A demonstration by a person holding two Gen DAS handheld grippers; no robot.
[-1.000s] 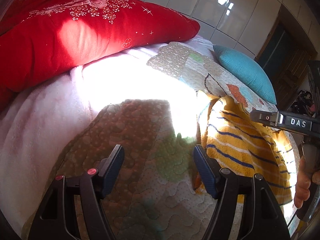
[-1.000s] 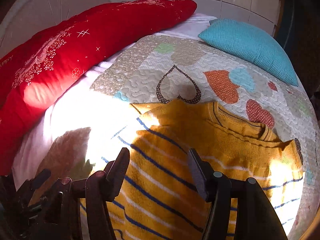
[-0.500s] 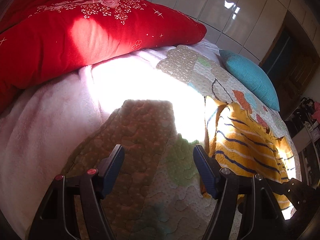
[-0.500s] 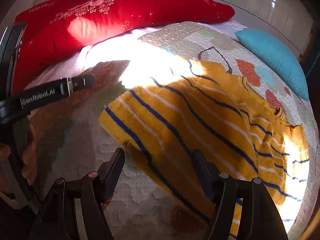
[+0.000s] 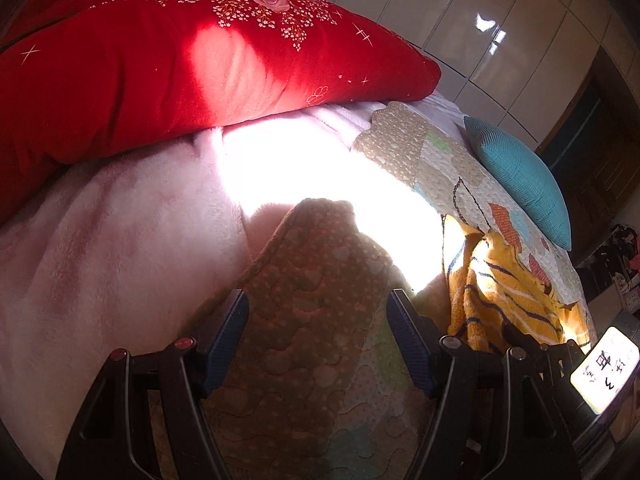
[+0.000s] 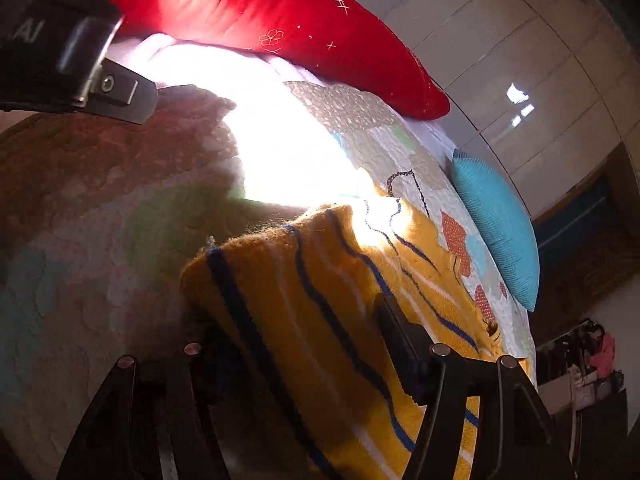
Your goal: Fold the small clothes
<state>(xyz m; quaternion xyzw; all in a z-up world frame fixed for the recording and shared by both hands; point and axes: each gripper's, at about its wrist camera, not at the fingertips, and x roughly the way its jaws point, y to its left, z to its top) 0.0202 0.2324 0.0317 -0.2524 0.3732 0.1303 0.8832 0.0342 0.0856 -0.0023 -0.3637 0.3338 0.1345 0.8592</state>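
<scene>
A yellow knit sweater (image 6: 320,280) with blue and white stripes lies on the quilted bedspread (image 6: 80,240). In the right wrist view its near hem corner fills the space between the fingers of my right gripper (image 6: 296,320). The jaws stand wide apart, with the left finger under the cloth and the right finger on top. In the left wrist view the sweater (image 5: 504,288) lies to the right. My left gripper (image 5: 318,316) is open and empty, low over the quilt, left of the sweater.
A long red pillow (image 5: 180,60) lies along the far left on a pink fleece blanket (image 5: 100,260). A teal cushion (image 5: 520,176) lies at the far end of the bed. Glossy wardrobe doors (image 5: 500,20) stand behind. Bright sunlight washes out the bed's middle.
My right gripper has dropped low and moved onto the sweater's near hem corner, which now sits between its fingers. My left gripper has moved lower and closer to the quilt.
</scene>
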